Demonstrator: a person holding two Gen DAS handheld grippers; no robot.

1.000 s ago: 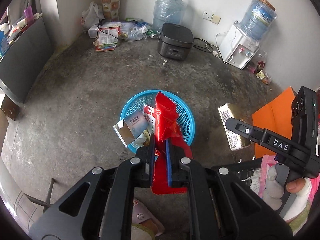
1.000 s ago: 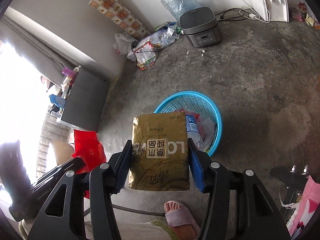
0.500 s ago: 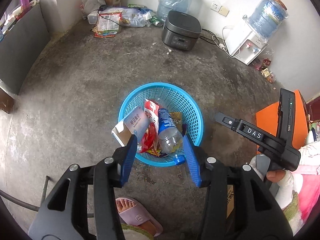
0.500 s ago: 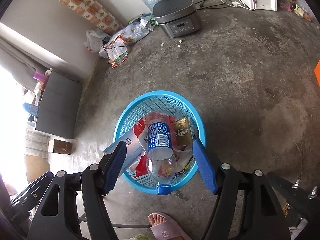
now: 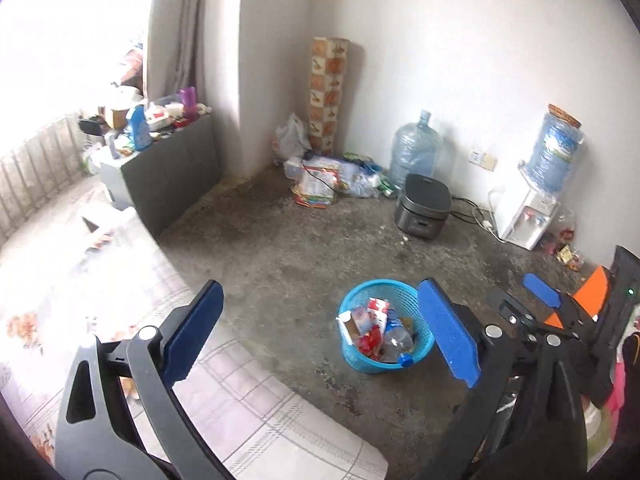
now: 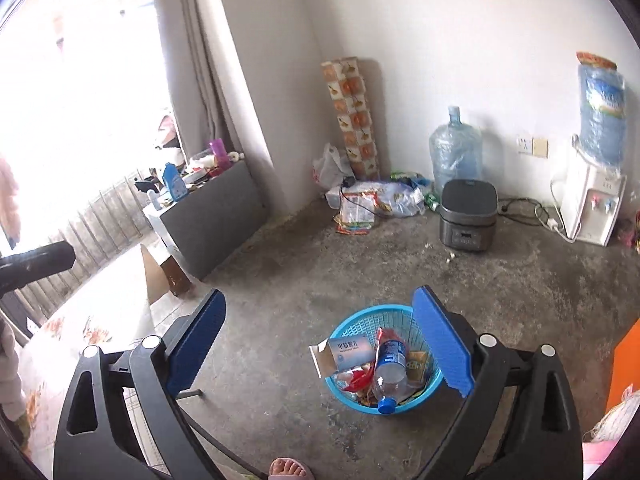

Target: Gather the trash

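A blue plastic basket (image 5: 420, 350) (image 6: 352, 324) stands on the concrete floor, holding a clear bottle with a blue cap (image 6: 387, 376), a white carton (image 6: 346, 354), a red wrapper (image 5: 370, 340) and a gold pack (image 6: 416, 364). My left gripper (image 5: 324, 328) is open and empty, raised well back from the basket. My right gripper (image 6: 320, 340) is open and empty, also raised above and behind the basket. The right gripper also shows at the right edge of the left wrist view (image 5: 540, 292).
A rice cooker (image 6: 468, 220), water jugs (image 6: 454, 152), a white dispenser (image 6: 588, 204) and a pile of packets (image 6: 360, 204) line the far wall. A grey cabinet (image 6: 212, 216) stands left. A patterned bed sheet (image 5: 120, 304) lies at lower left. A sandalled foot (image 6: 286, 470) is below.
Both grippers let go of the red wrapper and the gold pack into the basket, opened wide, then lifted up and back from the basket, tilting up toward the walls.
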